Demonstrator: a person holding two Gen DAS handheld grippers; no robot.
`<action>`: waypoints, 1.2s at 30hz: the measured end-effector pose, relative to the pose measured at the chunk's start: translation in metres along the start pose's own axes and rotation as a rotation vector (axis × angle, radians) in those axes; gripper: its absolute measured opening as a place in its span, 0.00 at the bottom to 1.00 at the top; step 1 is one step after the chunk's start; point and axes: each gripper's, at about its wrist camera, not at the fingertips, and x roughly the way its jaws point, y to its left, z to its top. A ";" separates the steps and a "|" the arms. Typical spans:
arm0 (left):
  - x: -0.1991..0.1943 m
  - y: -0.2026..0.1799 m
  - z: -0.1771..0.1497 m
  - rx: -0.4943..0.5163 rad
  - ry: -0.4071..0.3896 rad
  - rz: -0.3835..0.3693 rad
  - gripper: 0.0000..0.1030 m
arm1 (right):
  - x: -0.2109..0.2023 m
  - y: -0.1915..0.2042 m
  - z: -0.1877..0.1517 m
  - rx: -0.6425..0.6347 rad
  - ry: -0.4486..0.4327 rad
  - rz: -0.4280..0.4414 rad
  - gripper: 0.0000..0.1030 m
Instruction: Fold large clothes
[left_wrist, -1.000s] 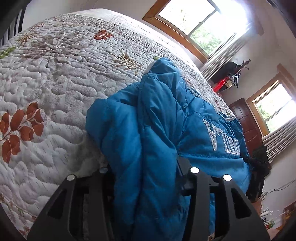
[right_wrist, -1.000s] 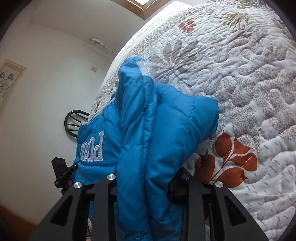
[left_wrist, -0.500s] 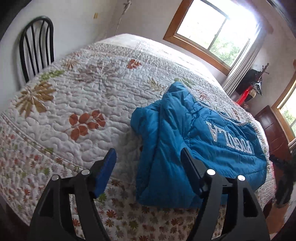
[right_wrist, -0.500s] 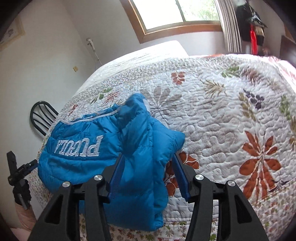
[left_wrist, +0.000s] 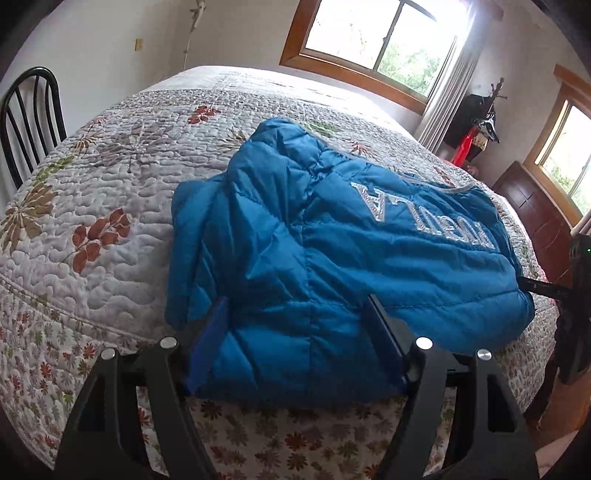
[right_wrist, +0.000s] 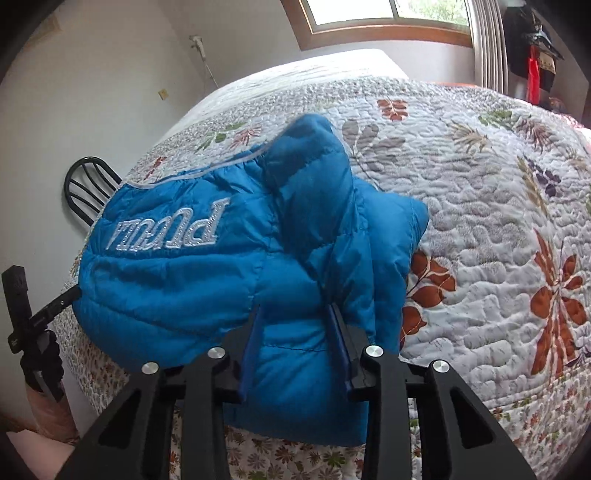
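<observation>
We are looking down on a blue jacket (left_wrist: 332, 251) that is lying folded into a thick bundle near the front edge of a bed covered with a leaf-patterned quilt (left_wrist: 110, 177), its white lettering facing up and reading upside down to us. Our left gripper (left_wrist: 295, 336) is standing wide, having opened only slightly further; the jacket's near edge is showing between its blue pads (left_wrist: 207, 343), but they are not pressing on it. Our right gripper (right_wrist: 295, 328) is standing narrower, its jaws having just been closing, and the near corner of the jacket is showing between its fingers; we cannot tell whether the pads are touching the cloth. A black chair (left_wrist: 26, 118) is standing by the far left side of the bed, and a window (left_wrist: 376, 40) is letting in bright light behind it.
</observation>
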 end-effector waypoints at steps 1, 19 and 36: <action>0.003 0.002 -0.001 0.000 -0.001 -0.001 0.72 | 0.004 -0.002 -0.002 0.002 0.000 0.005 0.33; -0.056 0.025 -0.045 -0.365 -0.012 0.010 0.75 | -0.060 0.015 -0.006 -0.071 -0.099 -0.063 0.40; 0.010 0.045 -0.032 -0.616 -0.034 -0.138 0.82 | -0.025 -0.018 -0.018 -0.031 0.010 -0.088 0.40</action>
